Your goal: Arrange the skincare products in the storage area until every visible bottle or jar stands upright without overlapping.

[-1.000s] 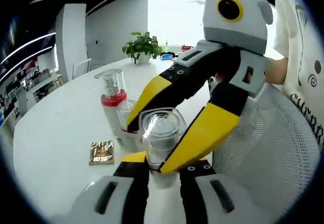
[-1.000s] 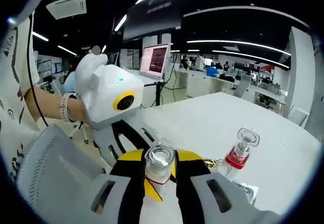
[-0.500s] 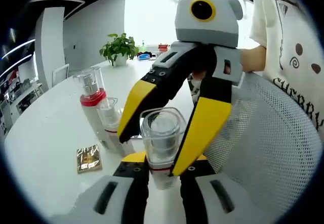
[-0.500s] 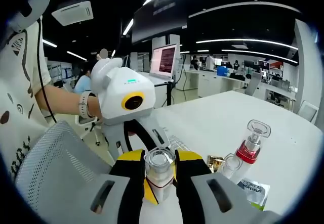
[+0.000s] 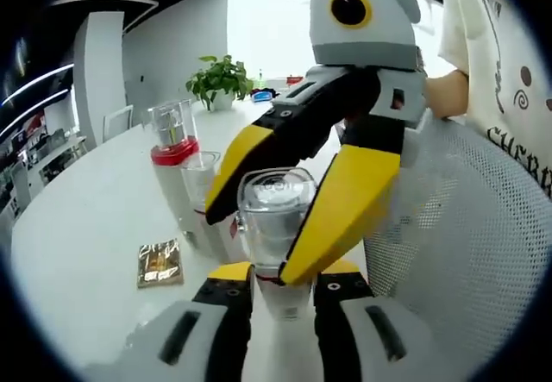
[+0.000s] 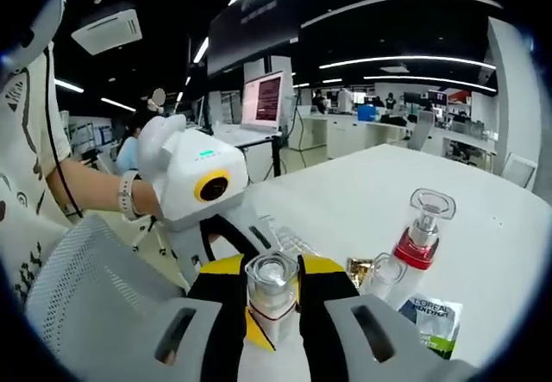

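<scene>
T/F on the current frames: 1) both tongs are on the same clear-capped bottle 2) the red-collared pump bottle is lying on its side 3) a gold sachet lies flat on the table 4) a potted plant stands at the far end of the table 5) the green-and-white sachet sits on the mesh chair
1) True: left tongs and right tongs both close on the clear-capped bottle.
2) False: the red-collared pump bottle stands upright.
3) True: the gold sachet lies flat on the table.
4) True: the potted plant.
5) False: the green-and-white sachet lies on the table, not on the mesh chair.
</scene>
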The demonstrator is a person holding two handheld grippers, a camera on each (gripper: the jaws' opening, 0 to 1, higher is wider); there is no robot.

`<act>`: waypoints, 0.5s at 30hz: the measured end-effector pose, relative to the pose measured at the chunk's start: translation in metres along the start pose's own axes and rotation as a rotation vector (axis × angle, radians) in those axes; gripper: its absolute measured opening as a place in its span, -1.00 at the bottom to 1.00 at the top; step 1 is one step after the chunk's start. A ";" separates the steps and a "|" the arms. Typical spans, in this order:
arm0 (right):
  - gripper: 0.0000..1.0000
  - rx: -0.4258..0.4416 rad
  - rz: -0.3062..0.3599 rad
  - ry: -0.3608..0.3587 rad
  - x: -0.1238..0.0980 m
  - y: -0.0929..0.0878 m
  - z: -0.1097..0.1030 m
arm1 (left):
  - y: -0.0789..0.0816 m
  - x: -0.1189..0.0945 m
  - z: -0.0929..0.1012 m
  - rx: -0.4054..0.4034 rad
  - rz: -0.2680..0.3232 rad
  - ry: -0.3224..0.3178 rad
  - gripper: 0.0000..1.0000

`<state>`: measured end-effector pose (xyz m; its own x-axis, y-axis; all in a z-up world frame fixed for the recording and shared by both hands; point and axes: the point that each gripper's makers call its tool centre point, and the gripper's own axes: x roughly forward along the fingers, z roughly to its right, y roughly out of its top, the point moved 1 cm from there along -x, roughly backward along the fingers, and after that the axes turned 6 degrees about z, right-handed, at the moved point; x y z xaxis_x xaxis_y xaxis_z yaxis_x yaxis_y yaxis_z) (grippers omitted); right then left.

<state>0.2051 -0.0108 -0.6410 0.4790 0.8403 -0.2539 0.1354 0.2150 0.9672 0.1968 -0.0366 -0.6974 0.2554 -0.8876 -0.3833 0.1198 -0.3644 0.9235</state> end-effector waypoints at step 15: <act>-0.56 0.017 0.005 -0.072 0.008 -0.010 0.014 | -0.008 -0.001 -0.018 -0.033 0.028 0.072 -0.63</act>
<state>0.2197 -0.0128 -0.6526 0.5405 0.8034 -0.2499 0.1475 0.2020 0.9682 0.2133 -0.0278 -0.7044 0.3268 -0.8744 -0.3586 0.1434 -0.3292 0.9333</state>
